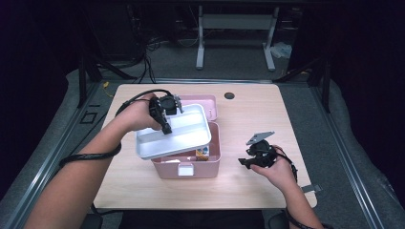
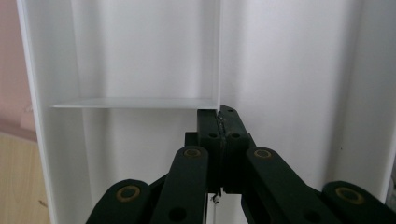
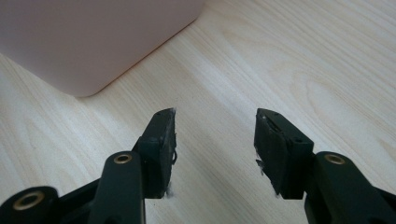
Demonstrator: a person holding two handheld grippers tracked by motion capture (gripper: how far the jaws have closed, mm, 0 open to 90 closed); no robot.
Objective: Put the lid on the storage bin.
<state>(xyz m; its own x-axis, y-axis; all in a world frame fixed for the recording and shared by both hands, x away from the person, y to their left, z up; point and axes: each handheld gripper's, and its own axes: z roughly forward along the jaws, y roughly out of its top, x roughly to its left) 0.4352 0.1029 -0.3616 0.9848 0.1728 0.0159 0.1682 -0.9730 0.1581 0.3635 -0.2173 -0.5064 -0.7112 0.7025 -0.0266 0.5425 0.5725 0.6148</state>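
My left gripper (image 1: 165, 125) has its jaws clamped on the white tray's (image 1: 191, 131) divider, holding it tilted just above the pink box (image 1: 212, 164). My right gripper (image 1: 244, 162) sits right of that box, jaws apart, holding nothing.

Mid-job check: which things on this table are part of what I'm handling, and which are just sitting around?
In the job: white tray, gripped by left gripper; pink box; pink lid; small carton inside; right gripper, open.
Just there: table's cable hole.
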